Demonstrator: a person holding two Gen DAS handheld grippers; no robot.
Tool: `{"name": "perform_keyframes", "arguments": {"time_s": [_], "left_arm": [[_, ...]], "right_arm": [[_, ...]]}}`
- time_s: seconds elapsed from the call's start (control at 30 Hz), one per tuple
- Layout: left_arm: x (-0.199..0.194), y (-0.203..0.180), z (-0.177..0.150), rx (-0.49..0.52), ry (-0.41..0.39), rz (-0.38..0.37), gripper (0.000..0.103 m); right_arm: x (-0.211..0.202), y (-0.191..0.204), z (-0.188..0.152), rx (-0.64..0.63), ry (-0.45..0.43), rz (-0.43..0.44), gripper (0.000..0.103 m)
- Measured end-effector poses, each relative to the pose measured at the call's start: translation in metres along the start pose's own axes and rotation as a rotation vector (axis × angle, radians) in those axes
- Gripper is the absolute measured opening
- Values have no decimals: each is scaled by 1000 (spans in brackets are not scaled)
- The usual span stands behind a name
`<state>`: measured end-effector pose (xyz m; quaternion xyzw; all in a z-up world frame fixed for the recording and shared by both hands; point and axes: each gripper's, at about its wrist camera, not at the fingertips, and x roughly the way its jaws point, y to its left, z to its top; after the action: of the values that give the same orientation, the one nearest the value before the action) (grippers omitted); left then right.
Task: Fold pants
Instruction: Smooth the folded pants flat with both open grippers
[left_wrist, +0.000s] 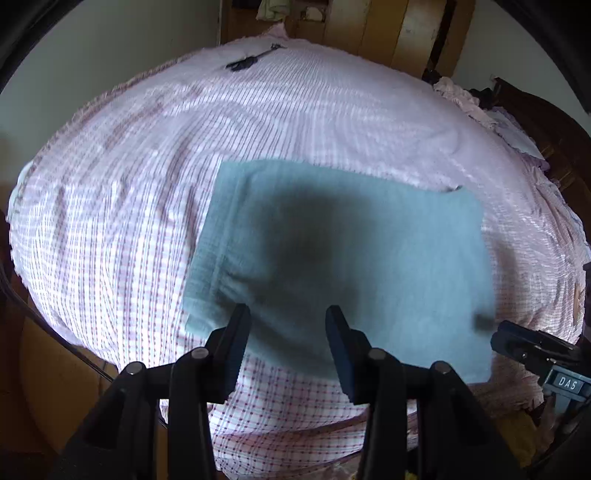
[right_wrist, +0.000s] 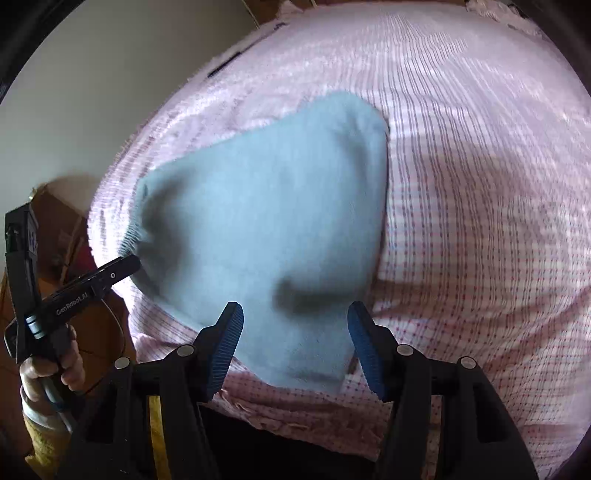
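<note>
left wrist: steeply down, close | right wrist: same | shared: pants (left_wrist: 332, 251) on bed (left_wrist: 147, 147)

The pale blue pants (left_wrist: 332, 236) lie folded flat into a rectangle on the checked bedsheet (left_wrist: 129, 184).

**Both grippers open and pitched downward**

I see my left gripper (left_wrist: 288, 317) tilted steeply down, its two black fingers (left_wrist: 236, 332) standing apart with a clear gap and nothing clamped between them. My right gripper (right_wrist: 295, 314) takes a similar downward pitch; its ribbed blue pads (right_wrist: 227, 343) also stand apart, gripping nothing. In the right wrist view the left gripper appears from the side at the lower left, carried in a hand (right_wrist: 48, 365) wrapped round its handle, with a sleeve cuff visible below the wrist. In the left wrist view the right gripper's tip enters at the right edge.
</note>
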<state>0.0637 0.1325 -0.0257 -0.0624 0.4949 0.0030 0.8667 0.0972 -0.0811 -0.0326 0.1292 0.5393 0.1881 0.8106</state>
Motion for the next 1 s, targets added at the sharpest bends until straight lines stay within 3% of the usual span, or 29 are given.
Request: {"name": "perform_keyframes", "arguments": {"time_s": [0.27,0.5,0.67,0.73,0.83,1.0], "left_arm": [[25,15,-10,-61,86,16,44],[10,13,-2,-46,48,34,44],[-12,6,7,-36,-25,22,44],[-17,5,9,-29,-50,17,44],[-13,4,11,-29,-68,5,44],[16,13,0,-46,6,5,43]], "right_arm": [[23,-9,-9,-9,73,-41,53],[17,-8,-10,12,70,-23,53],[-10,-4,2,-9,-71,-22,53],[-10,-3,4,-6,-89,-16,53],[0,-7,6,9,-77,-9,53],[30,-17,0,43,-9,-30,53]]}}
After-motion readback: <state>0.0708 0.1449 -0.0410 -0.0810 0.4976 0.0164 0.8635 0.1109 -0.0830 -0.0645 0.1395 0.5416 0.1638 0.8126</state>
